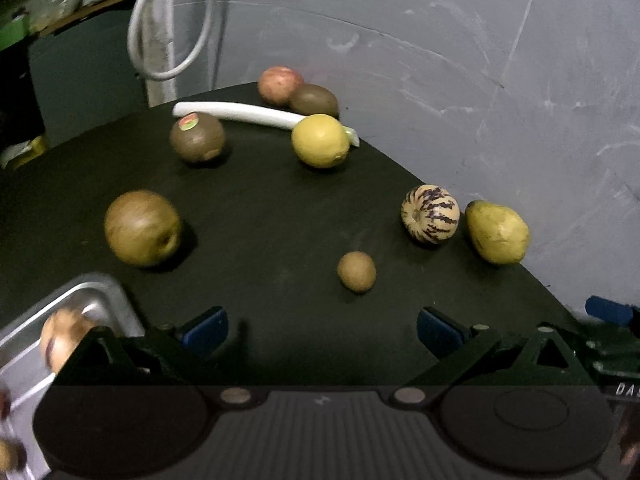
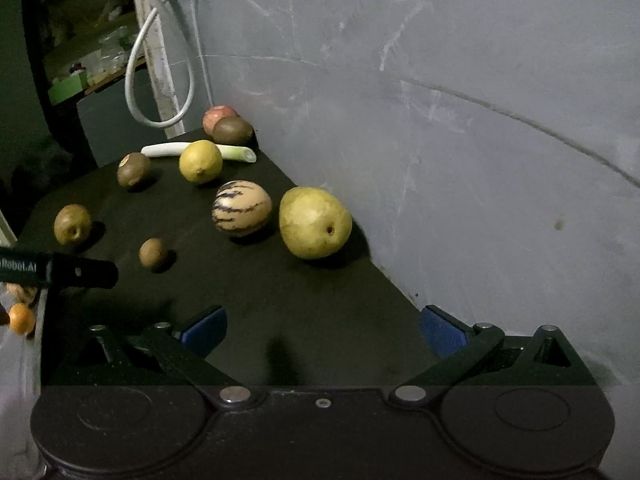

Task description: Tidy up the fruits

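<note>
Both claws hang wide apart and empty, the left claw point(image 1: 322, 330) over the near part of the dark surface point(image 1: 280, 208), the right claw point(image 2: 322, 330) beside it toward the grey wall point(image 2: 440, 120). Fruit lies scattered: a small brown fruit point(image 1: 356, 272) sits nearest the left, with clear room all round. The yellow pear point(image 2: 315, 223) rests close to the wall-side edge, just beside the striped melon point(image 2: 241, 208), so that approach looks tighter. The metal tray point(image 1: 96, 300), lower left, already holds fruit, likely the drop spot.
</note>
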